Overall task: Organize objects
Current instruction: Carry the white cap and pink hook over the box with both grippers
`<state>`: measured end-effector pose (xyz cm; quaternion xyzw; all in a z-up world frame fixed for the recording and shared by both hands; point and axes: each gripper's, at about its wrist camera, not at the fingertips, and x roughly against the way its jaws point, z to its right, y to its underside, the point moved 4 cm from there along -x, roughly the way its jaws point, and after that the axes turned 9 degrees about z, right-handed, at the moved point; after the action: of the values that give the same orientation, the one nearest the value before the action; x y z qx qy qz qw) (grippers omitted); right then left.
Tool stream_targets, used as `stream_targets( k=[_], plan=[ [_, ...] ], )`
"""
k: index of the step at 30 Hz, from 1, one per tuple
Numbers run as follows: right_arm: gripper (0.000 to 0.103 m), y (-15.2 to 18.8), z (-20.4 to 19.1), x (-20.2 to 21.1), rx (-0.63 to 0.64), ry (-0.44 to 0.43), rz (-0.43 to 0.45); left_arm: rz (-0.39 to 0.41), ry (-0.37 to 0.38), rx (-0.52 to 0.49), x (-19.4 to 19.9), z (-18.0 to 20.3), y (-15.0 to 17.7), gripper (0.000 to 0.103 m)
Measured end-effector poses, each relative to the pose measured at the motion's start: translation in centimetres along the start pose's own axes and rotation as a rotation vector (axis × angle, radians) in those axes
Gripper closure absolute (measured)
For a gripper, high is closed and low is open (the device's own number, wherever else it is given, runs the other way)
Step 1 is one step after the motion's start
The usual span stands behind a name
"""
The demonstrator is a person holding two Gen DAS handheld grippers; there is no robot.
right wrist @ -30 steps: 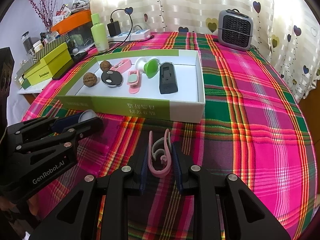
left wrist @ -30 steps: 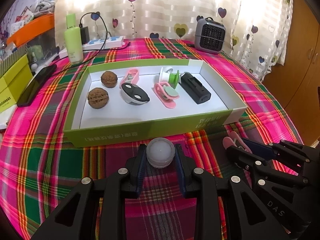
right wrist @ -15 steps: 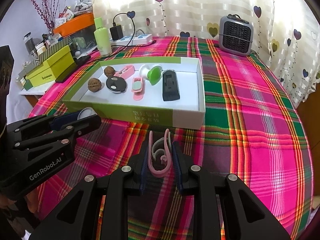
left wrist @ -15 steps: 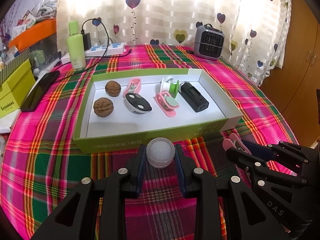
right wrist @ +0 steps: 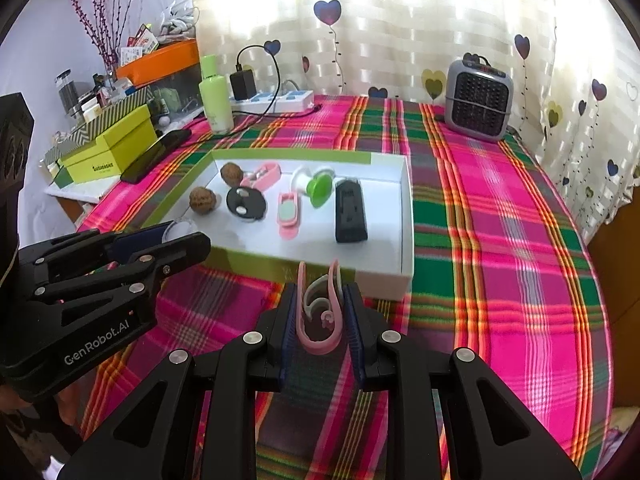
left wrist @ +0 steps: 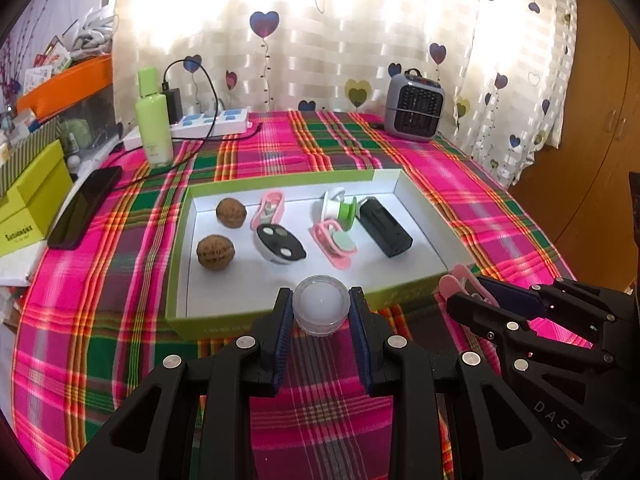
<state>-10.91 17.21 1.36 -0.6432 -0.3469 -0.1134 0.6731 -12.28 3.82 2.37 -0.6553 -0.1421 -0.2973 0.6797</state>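
Objects for sorting are held in both tongs at this moment. Left tongs (left wrist: 320, 312) are clenched on a small round clear jar (left wrist: 320, 309) with a milky lid, the pads pressing its sides so that it sits upright and the lid faces up. Right tongs (right wrist: 320, 312) are clenched on a pink clip (right wrist: 320, 314), a springy U-shaped piece squeezed across its two arms with its open ends pointing forward. Both pieces hang above the plaid cloth of the counter (right wrist: 500, 240), just short of the near wall of the green-edged box (left wrist: 280, 322), and both tongs tilt downward toward it.

Inside the box the things lie in rough pairs: two walnuts (left wrist: 216, 251) at the left, then a black oval piece (left wrist: 280, 242) and a pink clip case behind it, another pink clip with a green disc, a green-and-white spool, and a black rectangular block (left wrist: 385, 228) at the right. A bare white strip along the near side looks like the likely spot for the jar and the clip.

Beyond the box stand a green bottle (left wrist: 154, 120), a power strip and a small grey heater (left wrist: 414, 110).
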Motion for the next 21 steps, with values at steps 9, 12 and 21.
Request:
stream_targets(
  k=[9, 12, 21],
  plan=[
    [0.079, -1.8, 0.5, -1.2, 0.003, 0.002, 0.006, -0.006, -0.004, 0.003, -1.4, -0.8, -1.5, 0.077],
    [0.079, -2.2, 0.7, -1.7, 0.004, 0.001, 0.003, -0.011, -0.005, 0.004, -1.9, -0.9, -1.7, 0.077],
    [0.079, -3.5, 1.5, -3.0, -0.007, 0.002, 0.004, -0.05, -0.002, 0.01, -4.4, -1.0, -1.9, 0.077]
  ],
)
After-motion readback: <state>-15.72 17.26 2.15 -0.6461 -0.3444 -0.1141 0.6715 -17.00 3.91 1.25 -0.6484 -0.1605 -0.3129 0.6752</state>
